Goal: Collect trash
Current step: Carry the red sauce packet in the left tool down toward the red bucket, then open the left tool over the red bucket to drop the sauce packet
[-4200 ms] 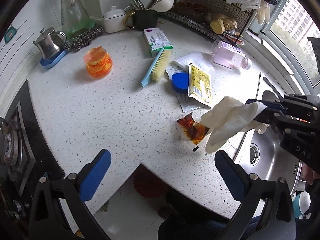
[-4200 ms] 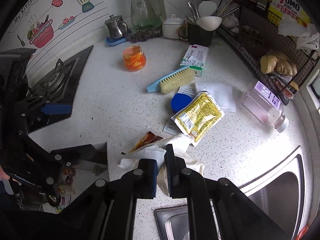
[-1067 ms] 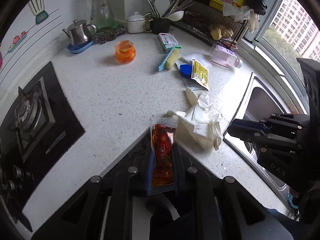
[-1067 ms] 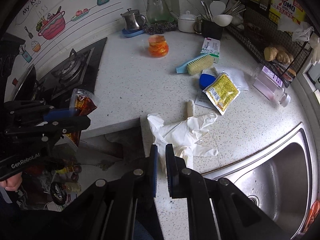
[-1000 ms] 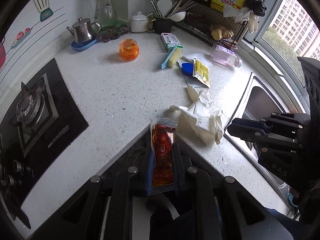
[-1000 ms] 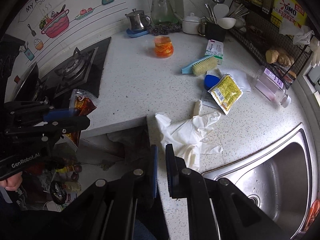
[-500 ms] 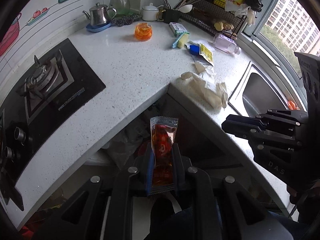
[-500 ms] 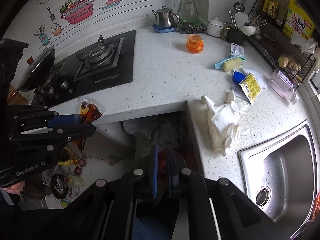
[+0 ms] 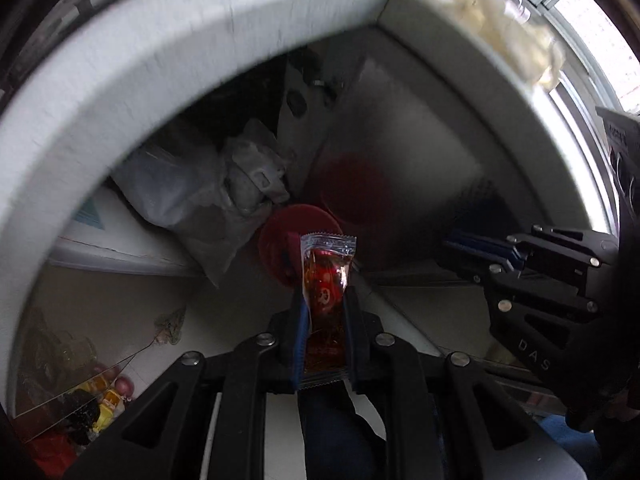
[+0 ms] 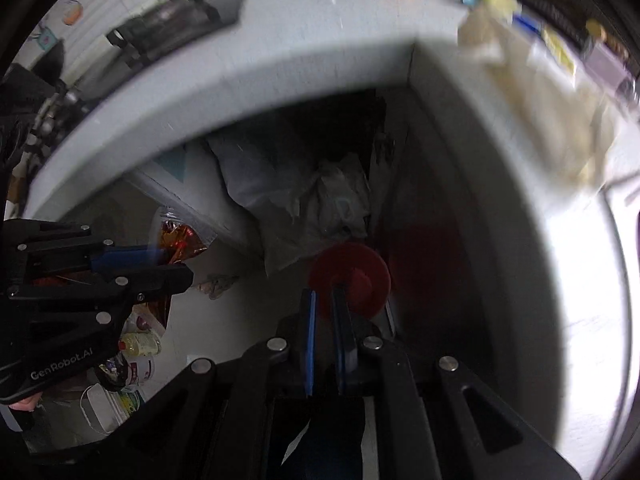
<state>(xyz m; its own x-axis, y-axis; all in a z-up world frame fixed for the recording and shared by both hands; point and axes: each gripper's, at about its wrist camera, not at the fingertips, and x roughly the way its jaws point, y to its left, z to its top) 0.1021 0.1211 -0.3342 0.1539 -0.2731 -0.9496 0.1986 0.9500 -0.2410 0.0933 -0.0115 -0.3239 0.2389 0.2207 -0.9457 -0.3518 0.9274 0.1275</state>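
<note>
My left gripper [image 9: 323, 300] is shut on a clear sauce packet [image 9: 326, 280] with red-orange contents and holds it upright below the countertop edge, in front of a red bin lid [image 9: 280, 236]. The packet also shows in the right wrist view [image 10: 180, 240], in the left gripper [image 10: 176, 260]. My right gripper [image 10: 323, 300] is shut and empty, pointing at the red bin lid [image 10: 360, 268]; it shows at the right of the left wrist view [image 9: 448, 246]. White rubber gloves [image 9: 492, 20] lie on the counter edge above, also in the right wrist view [image 10: 540, 92].
The white countertop edge [image 9: 140, 60] arches overhead. Grey plastic bags [image 9: 208, 188] fill the recess under the counter beside the bin. Bottles and jars [image 10: 136, 356] stand on the floor at lower left. The stove [image 10: 172, 24] sits on the counter at upper left.
Both grippers have dropped from above the counter to below its edge, toward the red bin. The left gripper still holds the packet. The gloves stay on the counter.
</note>
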